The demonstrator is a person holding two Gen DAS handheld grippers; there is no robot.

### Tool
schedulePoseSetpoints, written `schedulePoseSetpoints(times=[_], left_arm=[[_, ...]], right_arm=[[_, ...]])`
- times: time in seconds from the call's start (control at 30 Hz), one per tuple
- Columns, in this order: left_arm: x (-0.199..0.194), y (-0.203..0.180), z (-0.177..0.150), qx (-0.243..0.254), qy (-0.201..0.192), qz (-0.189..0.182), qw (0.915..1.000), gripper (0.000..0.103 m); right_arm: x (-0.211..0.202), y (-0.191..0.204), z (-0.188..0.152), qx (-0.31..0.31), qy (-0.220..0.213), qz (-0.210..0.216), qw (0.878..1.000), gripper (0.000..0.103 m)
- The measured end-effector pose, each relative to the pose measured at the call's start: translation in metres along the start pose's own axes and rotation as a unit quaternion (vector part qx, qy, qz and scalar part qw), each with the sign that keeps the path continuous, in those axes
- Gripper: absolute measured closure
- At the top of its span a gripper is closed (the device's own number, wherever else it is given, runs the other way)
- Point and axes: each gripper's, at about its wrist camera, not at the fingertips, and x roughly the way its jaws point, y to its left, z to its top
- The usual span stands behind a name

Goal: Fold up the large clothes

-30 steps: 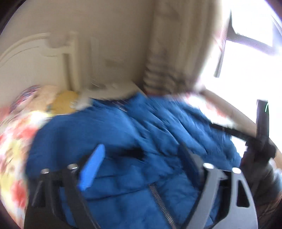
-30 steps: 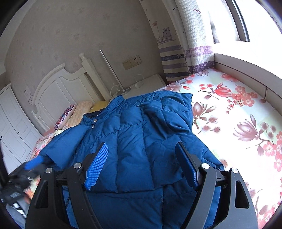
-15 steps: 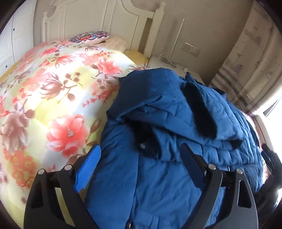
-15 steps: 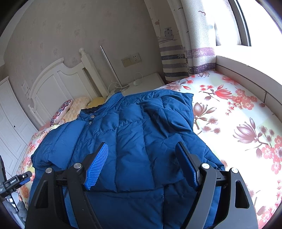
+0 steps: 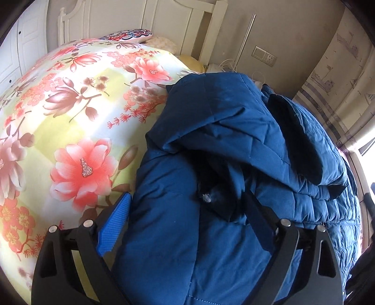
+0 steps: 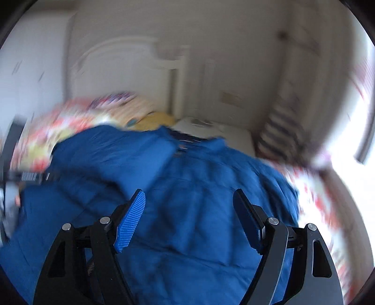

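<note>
A large blue puffer jacket (image 5: 234,145) lies on the floral bedspread (image 5: 70,112), with one sleeve folded over its body. My left gripper (image 5: 187,206) is open and empty, low over the jacket's left side, its fingers astride the fabric. In the right wrist view, which is blurred by motion, the same jacket (image 6: 187,187) fills the lower half. My right gripper (image 6: 188,204) is open and empty just above it. The left gripper shows as a dark blur at the left edge of the right wrist view (image 6: 28,176).
A white headboard (image 5: 164,21) and pillows (image 5: 131,37) stand at the far end of the bed. A white bedside table (image 6: 222,133) with cables sits beside it. Striped curtains (image 5: 339,93) and a bright window are on the right.
The left gripper swung left and settled low over the jacket's left side. The right gripper, still half a second ago, is now moving fast, turning left toward the headboard. Both stayed open.
</note>
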Motion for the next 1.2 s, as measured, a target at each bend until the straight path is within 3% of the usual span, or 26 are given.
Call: schedulePoseSetpoints(times=[0.03, 0.13, 0.27, 0.33, 0.4, 0.5, 0.57, 0.67, 0.8, 0.93, 1.03, 1.2], left_arm=[[-0.001, 0.0, 0.0, -0.001, -0.001, -0.001, 1.0, 0.009], [-0.002, 0.002, 0.001, -0.003, -0.001, -0.004, 1.0, 0.009], [-0.002, 0.002, 0.001, -0.004, -0.002, -0.005, 1.0, 0.009], [-0.002, 0.002, 0.001, -0.004, -0.002, -0.005, 1.0, 0.009], [-0.002, 0.002, 0.001, -0.004, -0.002, -0.006, 1.0, 0.009], [-0.003, 0.003, 0.001, -0.005, -0.002, -0.007, 1.0, 0.008], [-0.002, 0.004, 0.002, -0.005, -0.003, -0.009, 0.9999, 0.008], [-0.002, 0.004, 0.002, -0.006, -0.003, -0.01, 0.9999, 0.008], [-0.001, 0.004, 0.002, -0.009, -0.004, -0.014, 0.9999, 0.008], [0.0, 0.004, 0.003, -0.009, -0.004, -0.014, 0.9999, 0.008], [0.0, 0.005, 0.003, -0.009, -0.005, -0.013, 0.9999, 0.008], [0.001, 0.006, 0.003, -0.01, -0.005, -0.013, 0.9999, 0.008]], right_arm=[[0.006, 0.024, 0.009, -0.05, 0.001, 0.004, 0.999, 0.029], [0.027, 0.066, 0.026, -0.123, 0.015, 0.021, 0.992, 0.03], [0.056, 0.086, 0.043, -0.128, 0.031, 0.046, 0.99, 0.031], [0.067, 0.085, 0.047, -0.115, 0.038, 0.057, 0.991, 0.045], [0.062, 0.073, 0.045, -0.093, 0.024, 0.073, 0.993, 0.077], [0.026, 0.034, 0.053, 0.019, -0.031, 0.104, 0.994, 0.085], [-0.004, -0.012, 0.05, 0.121, -0.073, 0.132, 0.981, 0.087], [-0.037, -0.088, 0.023, 0.271, -0.106, 0.143, 0.946, 0.088], [-0.035, -0.155, -0.046, 0.417, -0.073, 0.15, 0.894, 0.088], [0.003, -0.169, -0.116, 0.503, 0.003, 0.155, 0.85, 0.088], [0.01, -0.16, -0.133, 0.512, 0.019, 0.153, 0.845, 0.088], [-0.025, -0.154, -0.11, 0.484, -0.043, 0.146, 0.862, 0.088]])
